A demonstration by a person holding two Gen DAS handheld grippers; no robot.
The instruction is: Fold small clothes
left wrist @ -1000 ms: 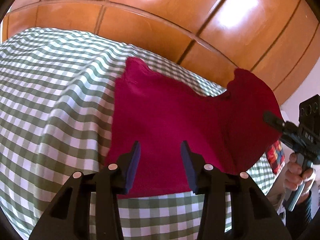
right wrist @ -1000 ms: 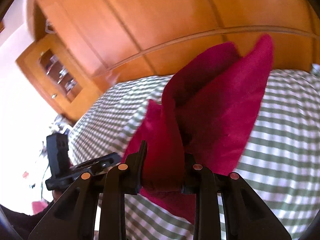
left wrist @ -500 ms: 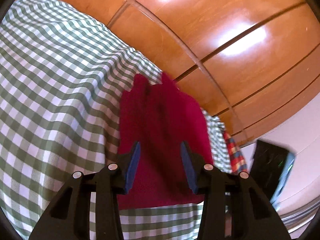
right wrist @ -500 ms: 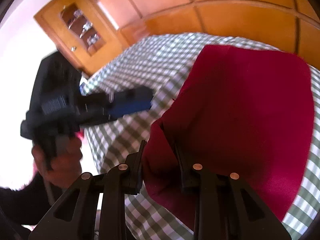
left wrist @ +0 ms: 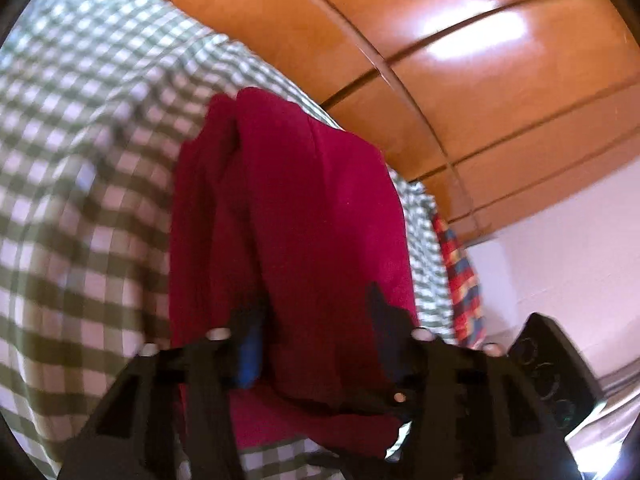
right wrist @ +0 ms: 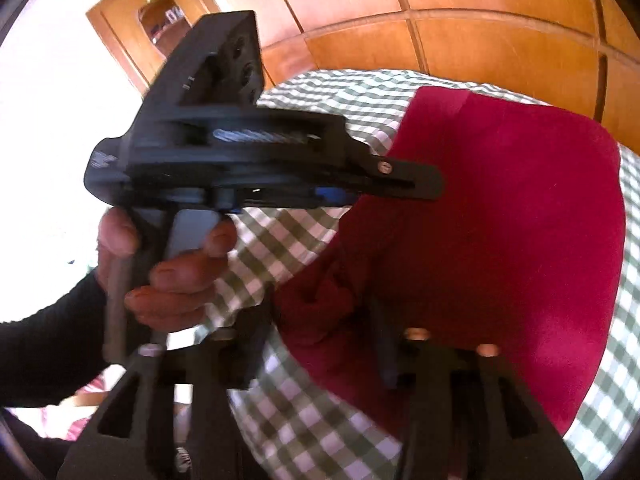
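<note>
My left gripper is closing, with a fold of the crimson garment standing between its jaws. I cannot tell from the blurred left wrist view whether the pads already press the cloth. In the right wrist view this same tool reaches in from the left, held by my left hand in a dark sleeve, with its tip over the garment's left edge.

My right gripper is opening. A bunched lump of the crimson garment sits between its jaws, and the pads appear to stand clear of it on both sides.

The garment lies on the green-and-white checked cloth, folded over on itself into a narrower shape, with its near edge at the grippers and its far edge toward the wooden panelled headboard. A multicoloured checked fabric hangs just beyond the right side of the checked cloth.

Judgement on the step in hand: the fold is laid and I am passing control from right to left.

- Let the right jaws clear the lump fully before withdrawing, so the layer is not dragged.
- Take both layers in the left pads, near the edge.
- Keep the left tool low, so the fold stays flat.
- Align the edges before releasing.
</note>
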